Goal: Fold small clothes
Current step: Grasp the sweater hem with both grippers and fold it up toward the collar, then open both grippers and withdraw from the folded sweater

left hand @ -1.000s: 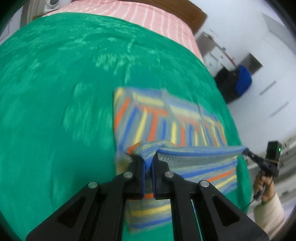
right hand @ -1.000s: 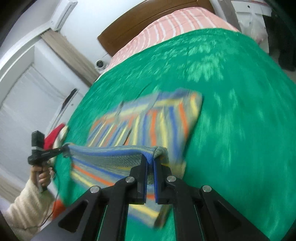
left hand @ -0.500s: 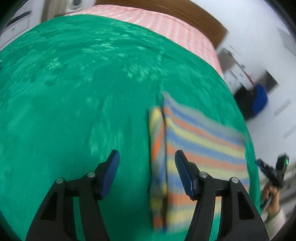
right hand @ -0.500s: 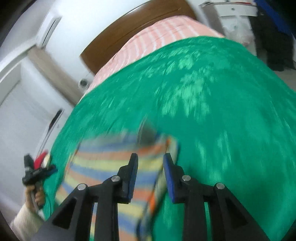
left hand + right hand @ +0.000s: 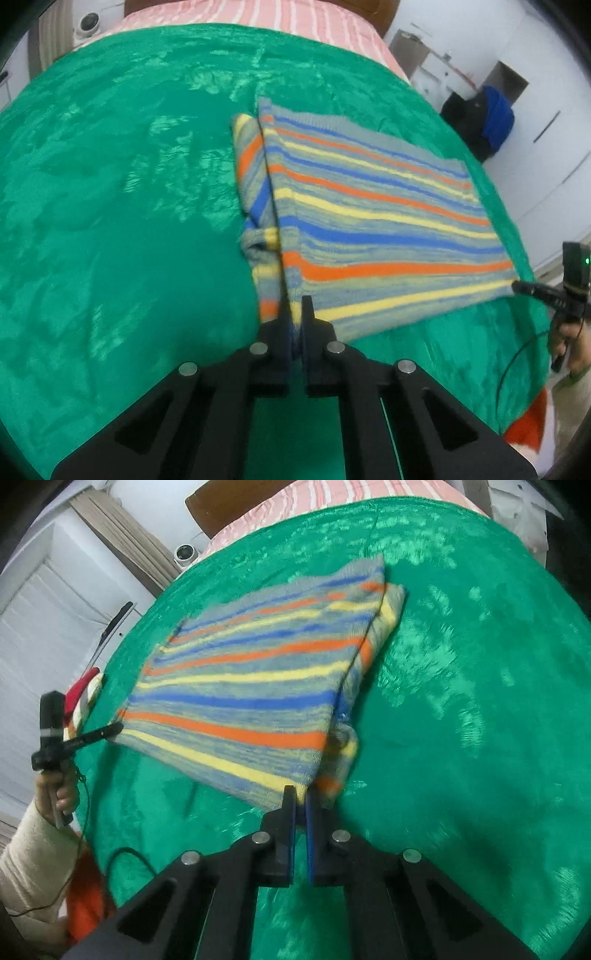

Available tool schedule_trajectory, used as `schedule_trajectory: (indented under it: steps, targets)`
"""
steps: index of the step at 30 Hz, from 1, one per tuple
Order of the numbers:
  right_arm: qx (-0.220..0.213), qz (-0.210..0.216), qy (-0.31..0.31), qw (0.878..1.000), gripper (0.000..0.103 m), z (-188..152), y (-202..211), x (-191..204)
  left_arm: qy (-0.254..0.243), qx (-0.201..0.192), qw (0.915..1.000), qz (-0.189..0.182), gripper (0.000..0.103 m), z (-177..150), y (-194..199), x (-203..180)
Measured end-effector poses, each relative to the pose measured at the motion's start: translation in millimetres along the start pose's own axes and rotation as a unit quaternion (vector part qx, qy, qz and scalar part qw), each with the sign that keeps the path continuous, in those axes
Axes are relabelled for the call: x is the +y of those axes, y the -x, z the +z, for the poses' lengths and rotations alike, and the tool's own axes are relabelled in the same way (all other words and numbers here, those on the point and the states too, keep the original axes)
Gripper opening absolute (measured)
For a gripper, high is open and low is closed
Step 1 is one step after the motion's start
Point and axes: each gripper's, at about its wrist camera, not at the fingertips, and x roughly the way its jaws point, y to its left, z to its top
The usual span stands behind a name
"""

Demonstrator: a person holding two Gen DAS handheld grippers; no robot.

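A striped knit garment (image 5: 373, 221), grey with blue, orange and yellow stripes, lies folded on the green blanket (image 5: 110, 221); it also shows in the right wrist view (image 5: 251, 686). My left gripper (image 5: 296, 310) is shut on the garment's near left corner. My right gripper (image 5: 300, 797) is shut on its near right corner. Each gripper shows in the other's view, pinching the opposite corner: the right one (image 5: 517, 286) and the left one (image 5: 116, 729). A folded sleeve layer pokes out under the garment's side edge.
The blanket (image 5: 461, 701) covers a bed with pink striped bedding (image 5: 258, 14) and a wooden headboard (image 5: 229, 506) at the far end. Red and orange cloth (image 5: 79, 690) lies off the bed's side. A blue and black bag (image 5: 484, 122) stands by white cabinets.
Both grippers opened and let go of the folded-over edge, dropped back to the near edge, and are now shut on the garment's near corners. The garment lies folded in half.
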Motion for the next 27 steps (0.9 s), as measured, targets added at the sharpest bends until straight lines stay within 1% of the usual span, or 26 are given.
schedule_trajectory:
  steps: [2, 3, 5, 6, 7, 9, 10, 11, 12, 13, 14, 15, 17, 18, 19, 20, 23, 25, 27]
  targets:
    - [0.001, -0.004, 0.002, 1.0, 0.004, -0.1, 11.3, -1.3, -0.005, 0.013, 0.9999, 0.008, 0.001, -5.7, -7.9, 0.9]
    - [0.007, -0.008, -0.005, 1.0, 0.004, -1.6, 8.8, -4.7, -0.008, 0.019, 0.9997, 0.014, 0.001, -8.8, -13.4, 0.2]
    - [0.035, -0.015, -0.023, 0.999, 0.004, -7.4, -13.1, -15.0, -0.021, 0.023, 0.999, 0.031, 0.001, -12.8, -24.9, -4.6]
    - [0.039, -0.018, -0.025, 0.999, 0.004, -9.3, -21.7, -19.1, -0.022, 0.02, 0.999, 0.034, 0.001, -14.1, -24.4, -4.8]
    - [0.034, -0.019, -0.024, 0.999, 0.004, -9.1, -25.9, -20.2, -0.016, 0.017, 0.9992, 0.032, 0.002, -14.0, -23.5, -3.9]
    - [0.02, -0.012, -0.036, 0.999, 0.004, -7.4, -22.9, -21.6, 0.0, 0.014, 0.9993, 0.035, 0.007, -13.7, -17.4, -0.8]
    - [0.012, -0.01, -0.039, 0.999, 0.007, -7.7, -19.7, -21.6, 0.003, 0.011, 0.9991, 0.04, 0.011, -14.6, -12.7, -1.0]
    - [0.002, -0.009, -0.037, 0.999, 0.012, -9.7, -15.3, -20.2, 0.003, 0.005, 0.999, 0.045, 0.022, -16.7, -4.8, -1.3]
    - [-0.005, -0.014, -0.035, 0.999, 0.027, -13.0, -9.5, -19.3, -0.002, -0.005, 0.9985, 0.054, 0.03, -20.2, 4.7, -3.4]
    - [-0.014, -0.023, -0.034, 0.999, 0.036, -17.4, -2.9, -18.2, -0.009, -0.015, 0.998, 0.061, 0.045, -24.2, 12.5, -5.8]
    - [-0.029, -0.022, -0.03, 0.999, 0.038, -24.5, 6.3, -16.5, -0.02, -0.03, 0.9968, 0.072, 0.056, -31.6, 23.6, -9.1]
    - [-0.044, -0.019, -0.027, 0.998, 0.04, -35.3, 16.8, -16.5, -0.027, -0.04, 0.9958, 0.078, 0.061, -36.9, 30.1, -12.2]
    - [-0.077, -0.02, -0.022, 0.997, 0.045, -52.6, 36.3, -14.7, -0.03, -0.058, 0.9935, 0.093, 0.075, -52.0, 42.3, -17.5]
    - [-0.092, -0.024, -0.022, 0.995, 0.052, -61.2, 43.9, -14.8, -0.027, -0.068, 0.9918, 0.104, 0.079, -59.1, 45.1, -21.4]
    - [-0.109, -0.03, -0.022, 0.993, 0.056, -71.5, 50.8, -14.6, -0.024, -0.078, 0.9901, 0.114, 0.087, -66.3, 47.6, -23.6]
    - [-0.126, -0.037, -0.024, 0.991, 0.057, -84.3, 57.7, -16.3, -0.017, -0.095, 0.9871, 0.127, 0.091, -76.1, 49.4, -26.7]
    - [-0.154, -0.052, -0.039, 0.986, 0.057, -114.1, 67.5, -18.5, 0.004, -0.123, 0.982, 0.143, 0.095, -98.0, 44.6, -29.7]
    - [-0.17, -0.065, -0.047, 0.982, 0.057, -128.4, 69.4, -19.5, 0.009, -0.126, 0.9812, 0.146, 0.095, -107.9, 35.1, -30.6]
    - [-0.188, -0.083, -0.05, 0.977, 0.06, -137.1, 68.1, -17.7, -0.005, -0.117, 0.9808, 0.157, 0.096, -116.4, 17.5, -32.8]
